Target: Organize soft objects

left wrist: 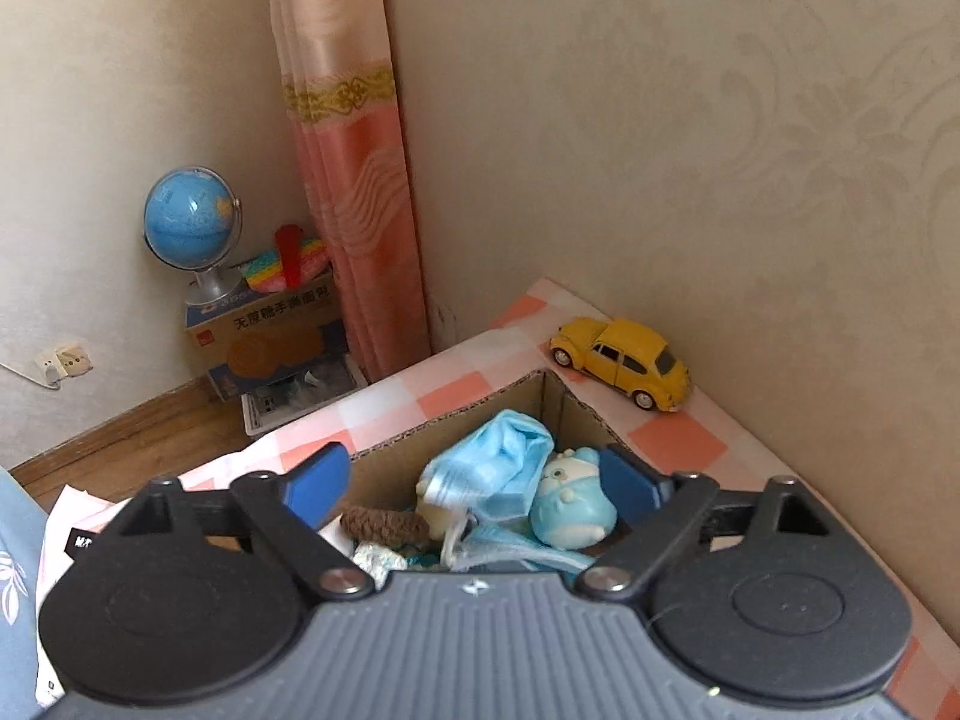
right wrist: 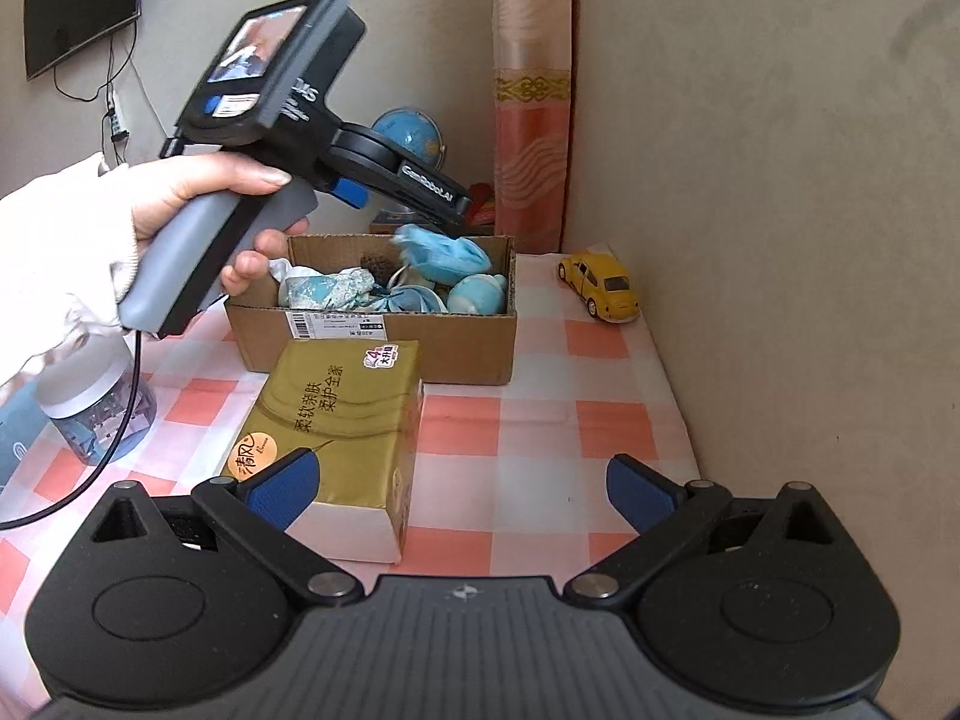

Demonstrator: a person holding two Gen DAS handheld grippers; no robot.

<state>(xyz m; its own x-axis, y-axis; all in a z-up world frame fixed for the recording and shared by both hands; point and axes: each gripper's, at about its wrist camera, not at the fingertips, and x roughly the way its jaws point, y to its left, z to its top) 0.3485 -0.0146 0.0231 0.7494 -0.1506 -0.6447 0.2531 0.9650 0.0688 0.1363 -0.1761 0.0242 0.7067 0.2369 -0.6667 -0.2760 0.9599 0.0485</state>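
Left gripper (left wrist: 474,480) hangs over the cardboard box (left wrist: 456,420), tilted downward, its blue pads spread wide with nothing pinched between them. Below, inside the box, a crumpled light blue cloth (left wrist: 504,456) lies on the pile, a blue-and-white plush toy (left wrist: 570,510) sits just beside it toward the right pad, and a pinecone (left wrist: 384,525) lies near the left pad. On the checked tablecloth (left wrist: 678,438) behind the box stands a yellow toy car (left wrist: 624,363); off the table, in the corner by the curtain, a globe (left wrist: 189,222).

Over to the right wrist view: the right gripper (right wrist: 462,486) is low over the table, jaws released and empty, its left pad just in front of a gold tissue pack (right wrist: 336,414). Ahead, a person's left hand (right wrist: 198,198) in a white sleeve grips the handle of the other gripper (right wrist: 444,219), whose fingers angle down over the box (right wrist: 384,342), right above the blue cloth (right wrist: 444,255). A lidded jar (right wrist: 96,402) stands at left.
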